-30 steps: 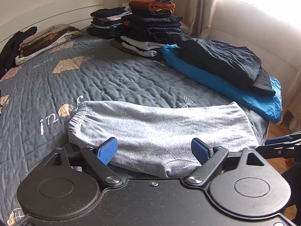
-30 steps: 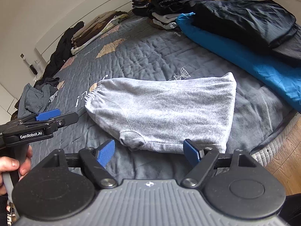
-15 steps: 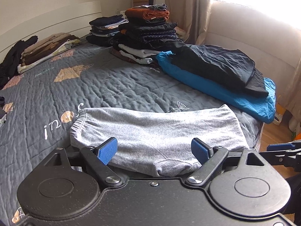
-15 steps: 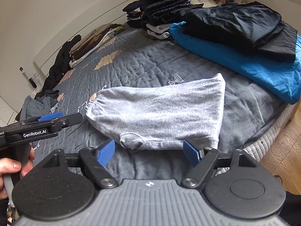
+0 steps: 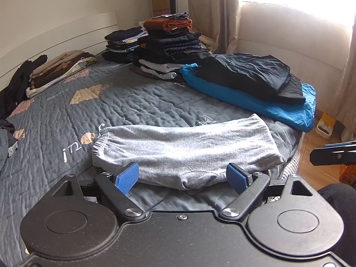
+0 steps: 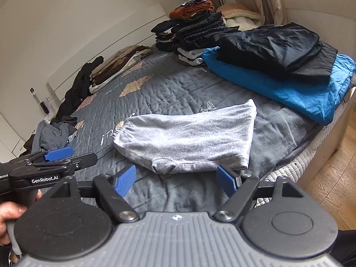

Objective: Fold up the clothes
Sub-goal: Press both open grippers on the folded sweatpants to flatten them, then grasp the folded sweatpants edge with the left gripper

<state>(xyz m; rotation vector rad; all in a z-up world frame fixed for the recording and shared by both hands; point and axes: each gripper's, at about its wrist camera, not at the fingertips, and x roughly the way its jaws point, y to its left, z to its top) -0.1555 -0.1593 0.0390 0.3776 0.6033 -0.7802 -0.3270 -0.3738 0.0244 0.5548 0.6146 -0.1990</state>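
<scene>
Folded grey sweatpants (image 5: 184,149) (image 6: 184,140) lie flat on the grey quilted bed, waistband to the left. My left gripper (image 5: 183,176) hangs open just short of their near edge, nothing between its blue pads. My right gripper (image 6: 176,179) is open too, held back from the near edge and above the quilt. From the right wrist view the left gripper (image 6: 57,155) shows at the left, held by a hand (image 6: 9,218). The right gripper's tip (image 5: 333,153) pokes in at the right of the left wrist view.
A black garment (image 5: 249,75) lies on a blue one (image 5: 255,102) at the right. Folded stacks (image 5: 171,44) stand at the back, a beige pile (image 5: 57,69) to the left, loose dark clothes (image 6: 55,131) at the far left. The bed edge (image 6: 307,155) and wood floor are right.
Both grippers have drawn back and risen from the sweatpants, which now look smaller and farther off. The sweatpants have not moved.
</scene>
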